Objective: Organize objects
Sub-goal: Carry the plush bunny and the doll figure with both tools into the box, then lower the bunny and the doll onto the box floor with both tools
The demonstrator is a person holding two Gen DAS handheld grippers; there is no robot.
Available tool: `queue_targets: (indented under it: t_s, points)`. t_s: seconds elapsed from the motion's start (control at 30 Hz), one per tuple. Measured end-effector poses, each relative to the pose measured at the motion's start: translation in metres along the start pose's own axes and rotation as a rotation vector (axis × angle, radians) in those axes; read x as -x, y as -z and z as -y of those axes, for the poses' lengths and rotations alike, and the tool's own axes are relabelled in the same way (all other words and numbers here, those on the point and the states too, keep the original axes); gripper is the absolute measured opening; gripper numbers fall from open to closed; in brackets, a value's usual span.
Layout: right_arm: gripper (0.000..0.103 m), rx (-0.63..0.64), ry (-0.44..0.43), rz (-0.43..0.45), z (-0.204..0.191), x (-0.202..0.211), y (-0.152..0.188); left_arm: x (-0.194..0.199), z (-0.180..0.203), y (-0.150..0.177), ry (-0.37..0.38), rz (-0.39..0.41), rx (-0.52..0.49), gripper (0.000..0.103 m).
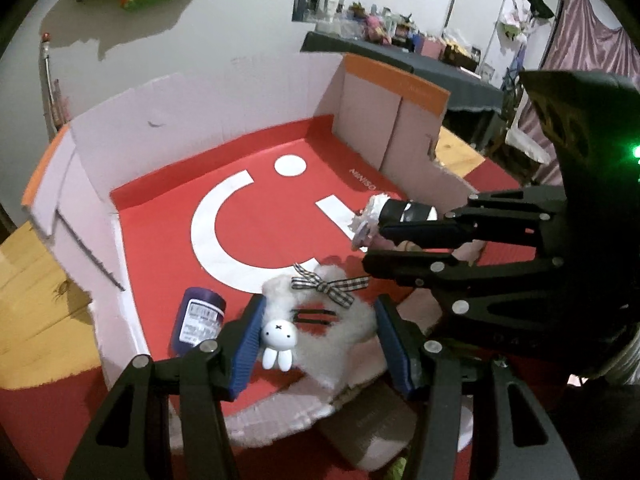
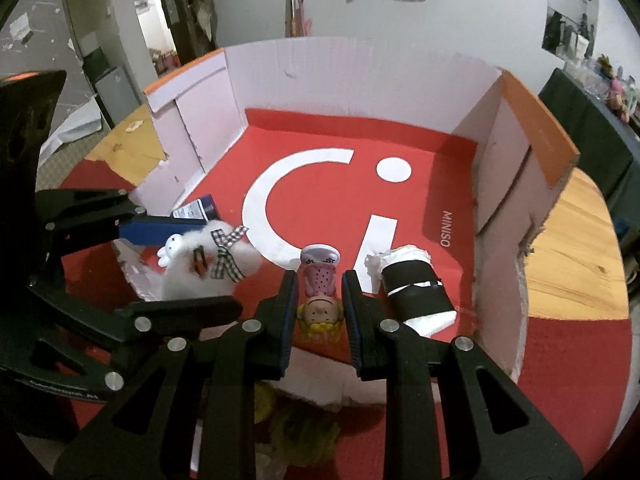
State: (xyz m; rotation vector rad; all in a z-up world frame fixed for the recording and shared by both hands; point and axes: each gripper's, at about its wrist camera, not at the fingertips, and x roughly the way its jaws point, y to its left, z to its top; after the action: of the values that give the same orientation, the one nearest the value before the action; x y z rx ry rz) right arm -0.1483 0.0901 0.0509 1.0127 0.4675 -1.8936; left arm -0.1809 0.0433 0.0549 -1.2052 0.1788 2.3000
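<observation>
A shallow cardboard box point(image 1: 224, 96) point(image 2: 360, 68) with a red floor and a white smiley print lies ahead. My left gripper point(image 1: 316, 320) point(image 2: 188, 260) is shut on a fluffy white hair clip point(image 1: 332, 320) point(image 2: 208, 276) with a small rabbit figure and a checked bow, held over the box's torn near wall. My right gripper point(image 2: 320, 304) point(image 1: 372, 242) is shut on a small doll point(image 2: 320, 300) in a pink dress, held head toward the camera over the box floor. A dark blue bottle point(image 1: 198, 320) point(image 2: 196, 210) lies on the floor at the left.
A black and white roll point(image 2: 412, 292) point(image 1: 400, 212) lies on the box floor just right of the right gripper. The box rests on a red mat point(image 2: 572, 368) on a wooden table point(image 1: 32, 304). A cluttered dark table point(image 1: 400, 52) stands far behind.
</observation>
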Motion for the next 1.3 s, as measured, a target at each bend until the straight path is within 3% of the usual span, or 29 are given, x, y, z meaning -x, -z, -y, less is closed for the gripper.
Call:
queue_targets:
  t_s: [0.57, 1.3]
  points:
    - [0.022, 0.014, -0.022, -0.112, 0.005, -0.023, -0.004, -0.024, -0.008, -0.005, 0.003, -0.086, -0.040, 0.057]
    - [0.022, 0.049, -0.013, -0.112, 0.005, -0.025, -0.003, -0.029, -0.006, -0.006, -0.005, -0.073, -0.081, 0.058]
